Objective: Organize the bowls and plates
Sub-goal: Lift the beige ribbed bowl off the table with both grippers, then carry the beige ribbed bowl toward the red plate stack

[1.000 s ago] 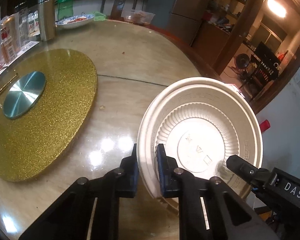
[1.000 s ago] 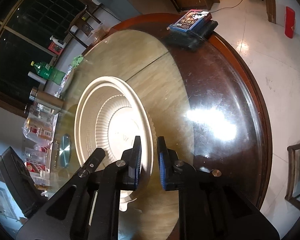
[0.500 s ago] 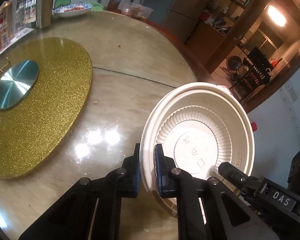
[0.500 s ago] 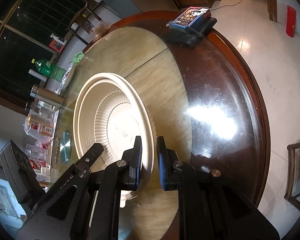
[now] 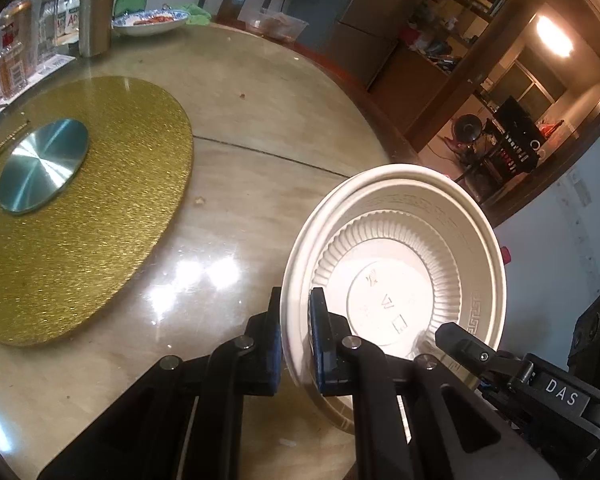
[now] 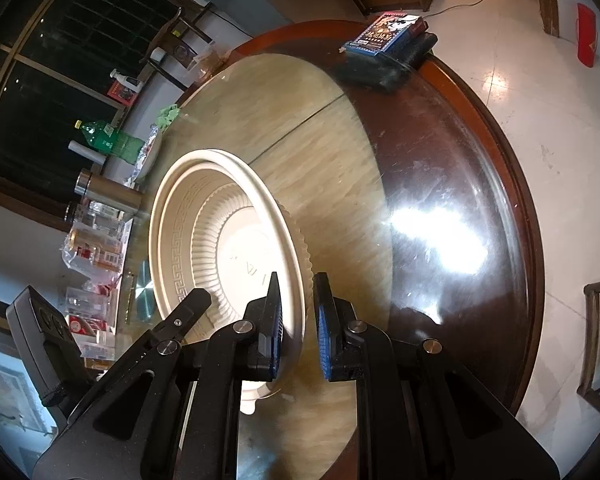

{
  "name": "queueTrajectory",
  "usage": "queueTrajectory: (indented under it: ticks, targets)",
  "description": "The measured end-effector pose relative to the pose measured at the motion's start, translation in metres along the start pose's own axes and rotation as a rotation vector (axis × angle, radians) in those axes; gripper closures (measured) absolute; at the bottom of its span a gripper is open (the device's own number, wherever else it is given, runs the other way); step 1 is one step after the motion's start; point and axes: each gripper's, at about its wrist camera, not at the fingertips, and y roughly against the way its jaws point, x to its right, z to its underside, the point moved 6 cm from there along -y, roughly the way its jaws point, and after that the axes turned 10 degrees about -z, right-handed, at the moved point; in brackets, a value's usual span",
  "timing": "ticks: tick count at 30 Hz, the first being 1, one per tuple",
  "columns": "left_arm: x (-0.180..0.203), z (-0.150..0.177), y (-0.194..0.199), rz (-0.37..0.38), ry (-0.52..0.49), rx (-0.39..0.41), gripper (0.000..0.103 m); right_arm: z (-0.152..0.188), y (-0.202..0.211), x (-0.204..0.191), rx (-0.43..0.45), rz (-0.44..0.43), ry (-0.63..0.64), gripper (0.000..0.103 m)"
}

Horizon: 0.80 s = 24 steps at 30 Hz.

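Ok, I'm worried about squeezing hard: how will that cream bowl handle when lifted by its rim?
Probably light: the left tool holds the bowl tilted by its rim. The thin ribbed wall looks disposable, so it likely flexes under pressure.

Bowl [image 5: 400,264] lower rim hidden behind gripper fingers [image 5: 320,340]; bottle labels [image 5: 14,64] upper left too blurred to read.

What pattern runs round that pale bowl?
A raised Greek-key band on the cream bowl, above fine ribbing; clearest in the right wrist view.
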Motion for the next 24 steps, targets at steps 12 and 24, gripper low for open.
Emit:
queueTrajectory:
  ticks: [12,24]
  targets:
    - [-0.028,0.010,0.036,-0.064,0.008,0.064,0.093,0.034,0.001,-0.030,-0.031,-0.056,0.049,0.090]
    - [-0.074,0.029,0.069,-0.145,0.053,0.118,0.092,0.076,-0.014,-0.066,-0.101,-0.111,0.118,0.090]
